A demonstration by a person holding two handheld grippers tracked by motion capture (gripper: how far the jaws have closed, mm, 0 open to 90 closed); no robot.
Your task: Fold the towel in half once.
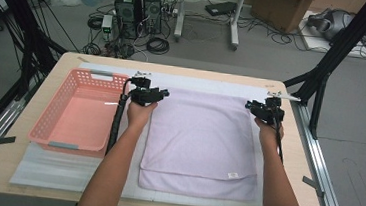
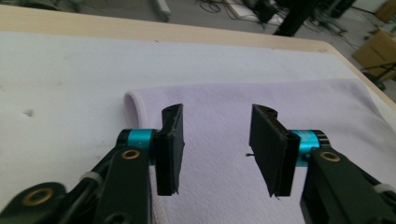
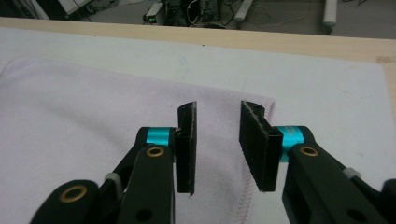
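Towel: a pale lilac towel [image 1: 200, 142] lay folded flat on the white mat [image 1: 44, 168], right of the basket, its far edge toward the back of the table and a small white label [image 1: 233, 175] near its front right corner. A lower layer stuck out along the front edge.

Left gripper: the left gripper [image 1: 157, 95] hung over the towel's far left corner, held in the person's left hand [image 1: 140, 112]. In the left gripper view its jaws stood well apart with nothing between them, the rounded folded corner of the towel [image 2: 280, 100] just beyond the left jaw. I could not tell if the tips touched the cloth.

Right gripper: the right gripper [image 1: 263, 109] sat at the far right corner, in the right hand [image 1: 269, 128]. In the right gripper view its jaws were parted, gripping nothing, straddling the towel's [image 3: 84, 121] stitched side edge close to the corner.

Basket: a pink plastic basket [image 1: 51, 121] stood at the left of the table, just beside the left forearm, with a small white scrap inside.

Table: a light wooden table [image 1: 296, 158] carried the mat, towel and basket.

Cables: a black cable [image 1: 117, 120] trailed from the left gripper along the basket's right wall.

Floor beyond: computer towers [image 1: 139, 4], loose wiring and a cardboard box [image 1: 284, 9] sat behind the table.
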